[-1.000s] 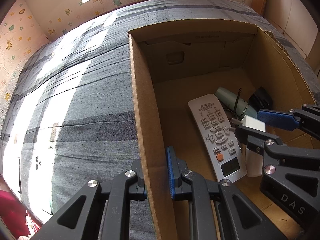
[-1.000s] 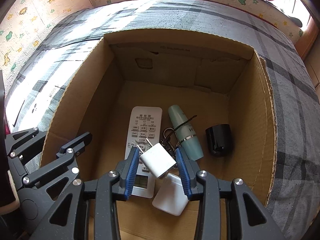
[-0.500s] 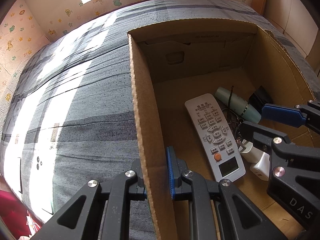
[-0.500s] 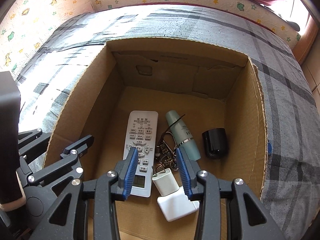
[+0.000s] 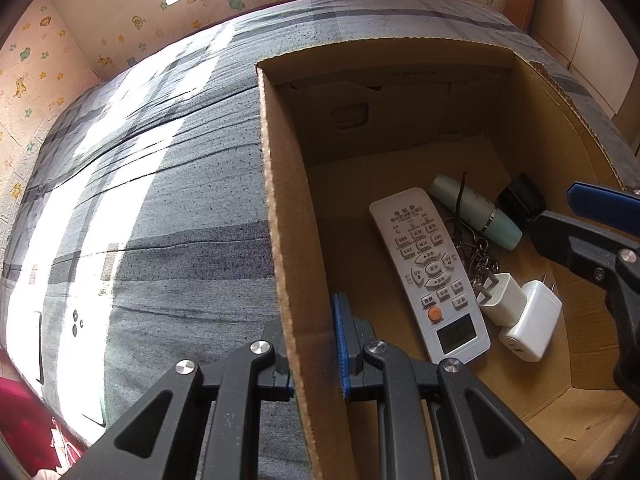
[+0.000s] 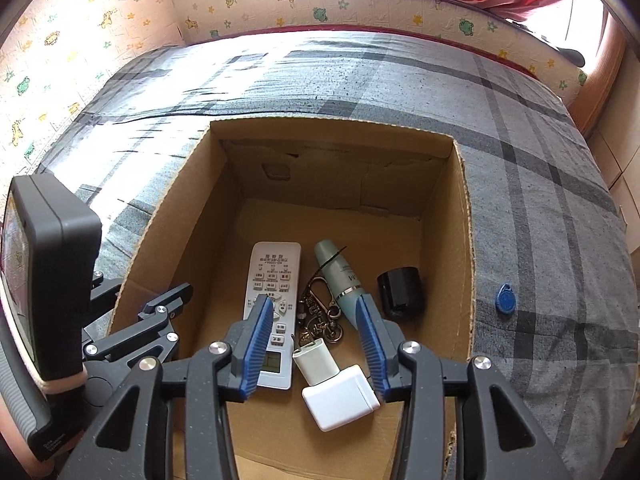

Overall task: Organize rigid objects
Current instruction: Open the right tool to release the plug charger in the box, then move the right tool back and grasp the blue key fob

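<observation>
The cardboard box (image 6: 466, 240) sat open on the grey plaid bedcover (image 6: 540, 184), and most of your sorting looked done. Inside, on the floor of the box, lay the white remote (image 6: 274, 304), flat and lengthwise. Just right of it lay the pale green tube (image 6: 340, 280), and the black cup (image 6: 401, 292) stood near the right wall. Nearer you, the larger white charger (image 6: 340, 398) lay touching the smaller white plug (image 6: 316, 362), with the bunch of keys (image 6: 320, 316) between the remote and the tube.

Your left gripper (image 5: 312, 344) was clenched on the box's left wall, steadying it. Your right gripper (image 6: 316, 344) hung above the chargers; its jaws had just been opening and nothing was between the pads, so that drop looked finished.

The one piece visibly left was the small blue tag (image 6: 506, 298), lying on the bedcover just outside the right wall. It probably goes in next.
</observation>
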